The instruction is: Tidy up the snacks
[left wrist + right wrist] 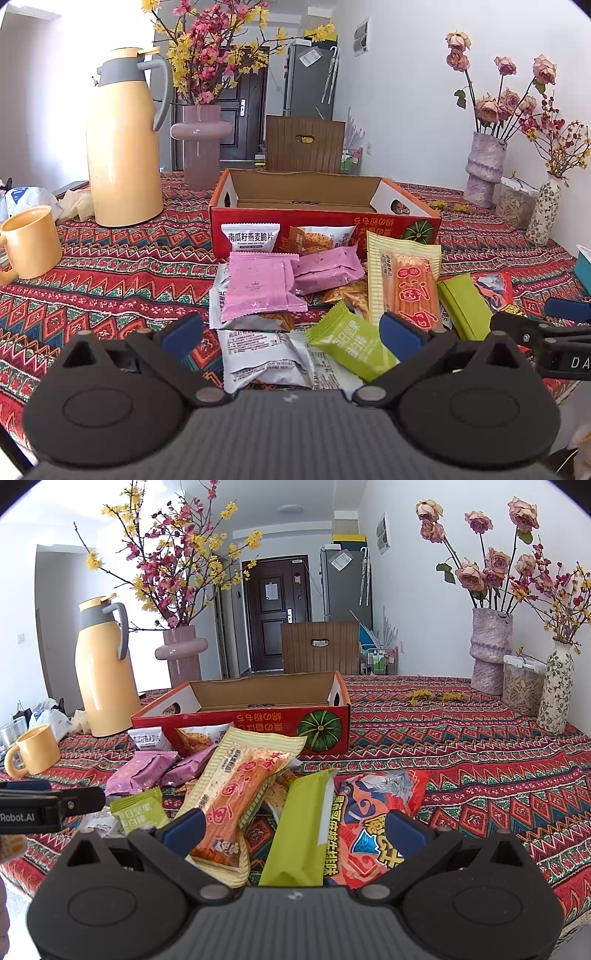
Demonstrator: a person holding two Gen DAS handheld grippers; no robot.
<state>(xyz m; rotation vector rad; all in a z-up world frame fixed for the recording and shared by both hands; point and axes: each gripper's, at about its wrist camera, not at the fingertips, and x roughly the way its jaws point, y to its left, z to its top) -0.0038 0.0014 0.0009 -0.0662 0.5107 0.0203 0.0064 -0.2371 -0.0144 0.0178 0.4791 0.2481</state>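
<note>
The snack packets (pixel 295 295) are heaped on the patterned cloth just near of the open red box (pixel 325 206), presumably so they can be sorted into it. Both the left gripper (pixel 291 332) and the right gripper (pixel 295 830) are held spread and empty over the near packets, apparently poised for a first pick.

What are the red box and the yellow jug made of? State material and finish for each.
Red box: corrugated cardboard, it seems; plain brown inside, printed red outside, cut handle holes.
Yellow jug: probably plastic or coated metal; smooth glossy body catching window glare, matte grey collar and handle.
</note>
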